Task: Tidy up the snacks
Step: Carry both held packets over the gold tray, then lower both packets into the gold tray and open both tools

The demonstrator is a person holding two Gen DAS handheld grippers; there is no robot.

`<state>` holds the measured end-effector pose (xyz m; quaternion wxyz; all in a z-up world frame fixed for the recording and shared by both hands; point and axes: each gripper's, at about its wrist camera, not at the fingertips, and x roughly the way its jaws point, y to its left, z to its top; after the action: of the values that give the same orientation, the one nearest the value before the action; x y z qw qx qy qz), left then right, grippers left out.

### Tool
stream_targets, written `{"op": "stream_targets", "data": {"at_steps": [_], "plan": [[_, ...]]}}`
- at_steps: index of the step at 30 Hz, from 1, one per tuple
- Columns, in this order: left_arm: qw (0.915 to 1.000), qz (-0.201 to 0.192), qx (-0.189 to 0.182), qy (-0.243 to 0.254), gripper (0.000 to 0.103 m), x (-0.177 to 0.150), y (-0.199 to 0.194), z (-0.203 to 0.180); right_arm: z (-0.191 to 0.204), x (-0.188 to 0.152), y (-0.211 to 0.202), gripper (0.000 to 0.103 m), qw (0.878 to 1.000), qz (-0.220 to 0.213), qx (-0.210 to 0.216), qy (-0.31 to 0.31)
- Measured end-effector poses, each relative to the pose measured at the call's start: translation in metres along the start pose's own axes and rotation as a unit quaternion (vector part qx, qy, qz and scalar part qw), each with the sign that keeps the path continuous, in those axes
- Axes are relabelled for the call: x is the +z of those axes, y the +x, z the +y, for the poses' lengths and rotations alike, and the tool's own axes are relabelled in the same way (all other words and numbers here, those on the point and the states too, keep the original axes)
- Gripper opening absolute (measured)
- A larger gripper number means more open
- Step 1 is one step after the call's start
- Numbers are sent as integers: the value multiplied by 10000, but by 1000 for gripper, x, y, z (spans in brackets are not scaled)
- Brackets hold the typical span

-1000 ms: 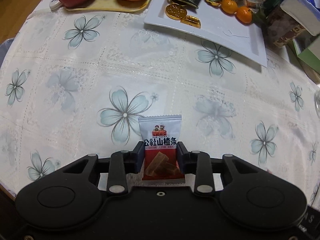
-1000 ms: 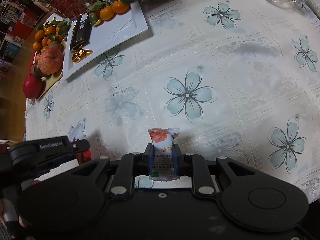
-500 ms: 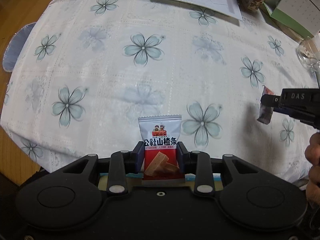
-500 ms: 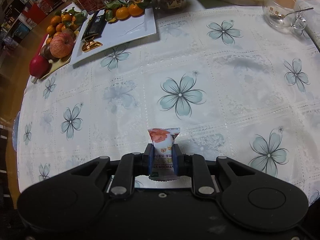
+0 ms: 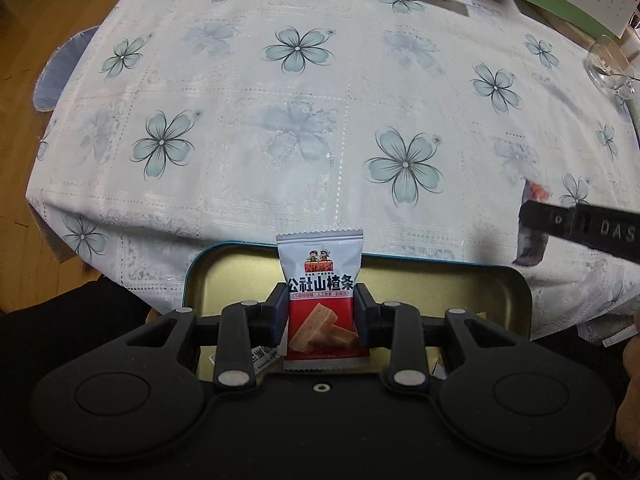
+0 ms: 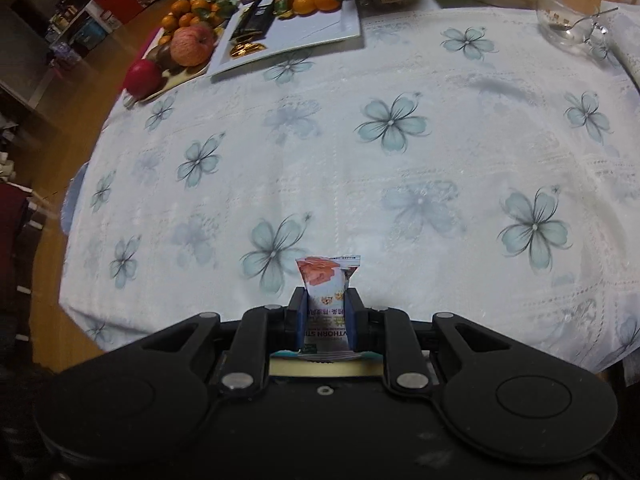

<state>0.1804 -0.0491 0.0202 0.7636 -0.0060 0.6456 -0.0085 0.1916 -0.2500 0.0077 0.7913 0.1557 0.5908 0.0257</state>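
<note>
Below, open tin (image 5: 516, 292), both grippers clamping snack packets

Flowered tablecloth (image 6: 360, 184) covers table; white tray (image 6: 316, 28), glass bowl (image 6: 560, 20) on it

Dim, warm indoor light on both fisheye views. Soft sheen on the tablecloth (image 5: 280, 128) toward twelve o'clock. Edges bow strongly; corners fall dark. Right wrist view is slightly motion-blurred.
</note>
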Motion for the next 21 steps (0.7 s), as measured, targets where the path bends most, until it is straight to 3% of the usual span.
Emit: {"op": "stream_targets", "data": {"at_steps": [6,12,17,21], "plan": [[9999,-85,4,-72,42,-27,-4,-7,6,-53,-27,21,9995,-147,251,-125],[9999,71,-152,-15,42,-59,-2,-9,-10,-113,-32,21,9972,30,640,383],[9988,220,-389,175,42,-85,1,-15,-10,-146,-34,21,9969,-50,381,682],[9978,255,-514,343,42,-98,4,-24,-14,-147,-44,21,9957,-255,151,881]]}}
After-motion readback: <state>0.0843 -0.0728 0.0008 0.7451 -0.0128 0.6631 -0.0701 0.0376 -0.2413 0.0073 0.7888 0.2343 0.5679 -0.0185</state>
